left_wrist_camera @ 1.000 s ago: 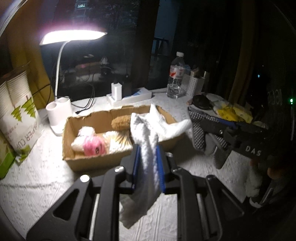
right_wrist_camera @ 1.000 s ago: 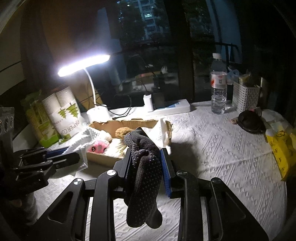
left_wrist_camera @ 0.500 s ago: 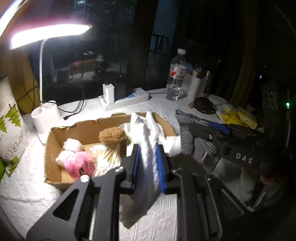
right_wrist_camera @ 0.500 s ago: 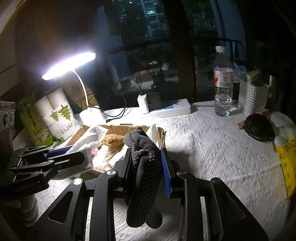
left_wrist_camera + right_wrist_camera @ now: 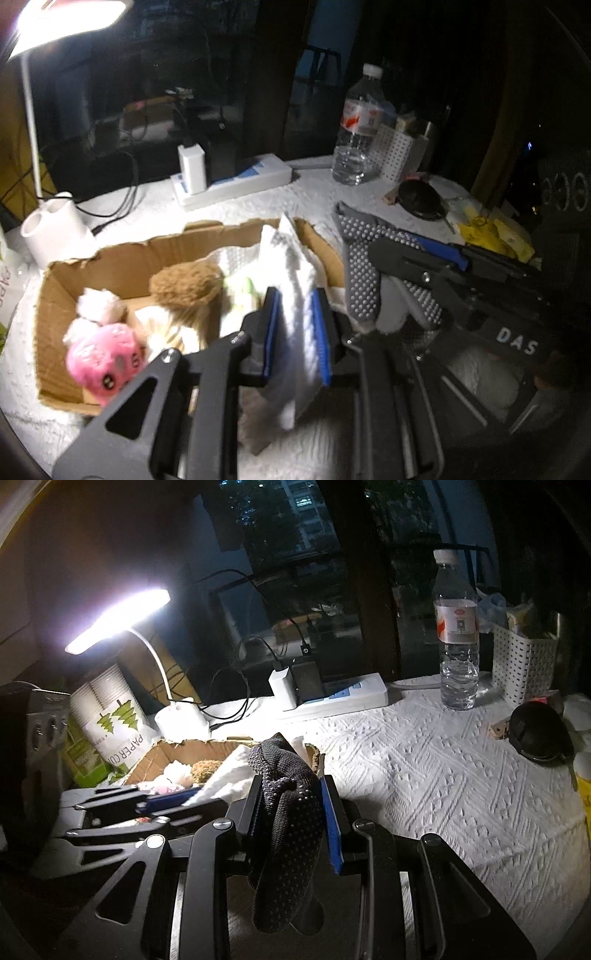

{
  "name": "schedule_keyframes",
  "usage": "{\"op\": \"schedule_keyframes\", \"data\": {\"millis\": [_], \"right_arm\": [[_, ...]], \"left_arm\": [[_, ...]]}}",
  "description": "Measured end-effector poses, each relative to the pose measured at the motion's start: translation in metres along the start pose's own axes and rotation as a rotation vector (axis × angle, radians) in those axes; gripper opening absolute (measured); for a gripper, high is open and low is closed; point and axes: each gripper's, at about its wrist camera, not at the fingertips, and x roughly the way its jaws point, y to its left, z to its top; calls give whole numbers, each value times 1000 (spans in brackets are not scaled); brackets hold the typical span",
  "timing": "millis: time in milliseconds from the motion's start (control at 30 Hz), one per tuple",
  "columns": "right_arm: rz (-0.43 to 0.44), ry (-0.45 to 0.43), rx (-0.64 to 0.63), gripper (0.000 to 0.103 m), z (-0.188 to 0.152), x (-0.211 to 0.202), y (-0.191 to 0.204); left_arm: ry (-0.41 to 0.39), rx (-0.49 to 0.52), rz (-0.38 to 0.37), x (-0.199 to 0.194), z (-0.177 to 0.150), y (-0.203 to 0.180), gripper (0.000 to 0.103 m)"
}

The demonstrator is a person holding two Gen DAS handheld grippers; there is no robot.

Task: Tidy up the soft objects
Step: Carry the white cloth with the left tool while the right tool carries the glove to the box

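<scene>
Cardboard box [image 5: 110, 266] just ahead and left of both tongs. Left gripper [image 5: 295, 332] nearer, at the rim, pinching white cloth [image 5: 295, 295] hanging lengthwise. Right gripper [image 5: 293, 812] beside it, clamping dotted gray glove [image 5: 288, 834], box rim ahead-left.

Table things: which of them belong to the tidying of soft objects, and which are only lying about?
Part of the job:
- white cloth in the left gripper
- dark dotted glove in the right gripper
- cardboard box
- pink plush toy and brown plush toy in the box

Just lying about:
- water bottle
- desk lamp
- power strip
- white basket
</scene>
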Motion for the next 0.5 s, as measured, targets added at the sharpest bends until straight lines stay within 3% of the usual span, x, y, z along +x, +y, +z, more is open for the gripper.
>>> {"op": "schedule_keyframes", "data": {"millis": [300, 467, 500], "right_arm": [[9, 20, 18, 31, -1, 14, -8], [-10, 21, 18, 31, 1, 15, -7], [-14, 19, 17, 31, 1, 14, -6]], "left_arm": [[101, -16, 8, 42, -7, 5, 21], [96, -14, 8, 36, -6, 6, 32], [90, -13, 7, 34, -6, 7, 40]]}}
